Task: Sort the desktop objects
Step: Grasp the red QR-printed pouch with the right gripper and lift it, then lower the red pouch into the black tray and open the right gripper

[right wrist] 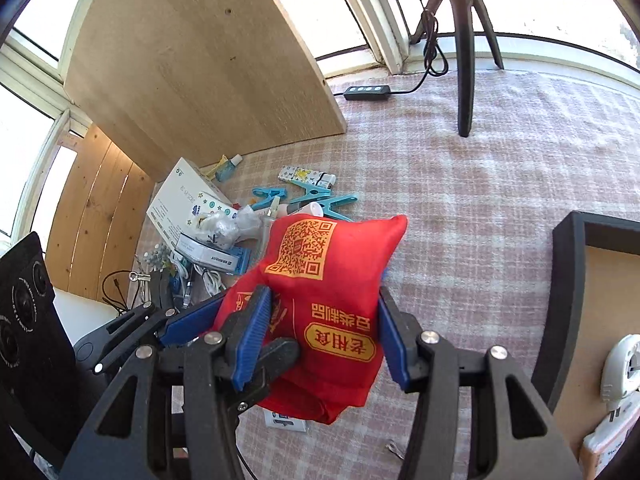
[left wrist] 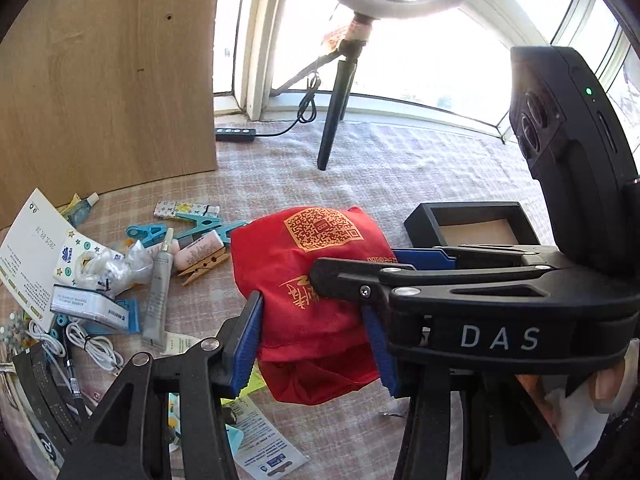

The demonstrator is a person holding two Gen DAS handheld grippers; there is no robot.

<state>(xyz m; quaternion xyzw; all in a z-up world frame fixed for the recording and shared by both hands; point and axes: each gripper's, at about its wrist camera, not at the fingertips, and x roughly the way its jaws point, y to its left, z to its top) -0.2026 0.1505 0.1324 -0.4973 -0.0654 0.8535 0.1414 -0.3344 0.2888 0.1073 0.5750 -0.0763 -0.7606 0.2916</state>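
A red cloth bag (left wrist: 308,280) with a gold QR code is held above the checked tablecloth by both grippers. My left gripper (left wrist: 312,344) is shut on its lower part. My right gripper (right wrist: 320,332) is shut on the same red bag (right wrist: 324,300); in the left wrist view it comes in from the right (left wrist: 400,276) and pinches the bag's right side. In the right wrist view the left gripper's blue pads (right wrist: 192,320) press the bag from the left. A black tray (left wrist: 472,224) lies behind the bag, also at the right edge of the right wrist view (right wrist: 572,300).
A pile of clutter lies left: blue clips (left wrist: 192,226), a wooden peg (left wrist: 202,270), a tube (left wrist: 158,292), white cables (left wrist: 92,344), papers (left wrist: 32,252). A wooden board (left wrist: 108,80) stands behind. A ring-light tripod (left wrist: 336,116) stands by the window. A white device (right wrist: 624,368) sits in the tray.
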